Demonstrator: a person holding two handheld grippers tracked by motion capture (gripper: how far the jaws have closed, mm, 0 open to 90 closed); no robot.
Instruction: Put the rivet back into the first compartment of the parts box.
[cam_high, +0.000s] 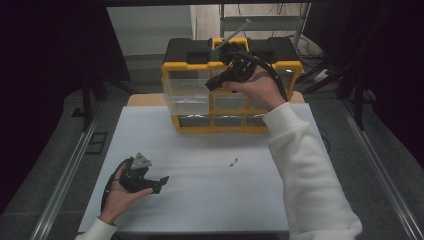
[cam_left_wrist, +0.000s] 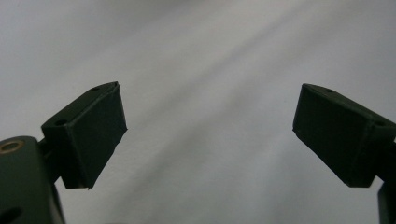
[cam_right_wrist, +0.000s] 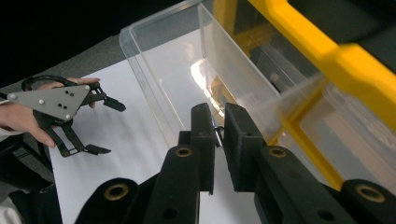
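Observation:
A yellow and black organizer (cam_high: 280, 67) with clear drawers stands at the far edge of the white table (cam_high: 200, 200). Its top left clear drawer (cam_high: 187, 96) is pulled out, and its inside looks bare. My right gripper (cam_high: 211, 85) hovers at that drawer's right rim. In the right gripper view the jaws (cam_right_wrist: 218, 116) are shut on a small metal screw (cam_right_wrist: 217, 135), just over the drawer (cam_right_wrist: 187, 70). My left gripper (cam_high: 162, 182) rests on the table at the near left, open with nothing between its fingers (cam_left_wrist: 88, 135). It is also seen from the right gripper (cam_right_wrist: 109, 128).
Two small dark screws (cam_high: 233, 162) lie on the white table in front of the organizer (cam_right_wrist: 327, 51). Lower drawers of the organizer are pushed in. Dark floor and metal rails flank the table on both sides.

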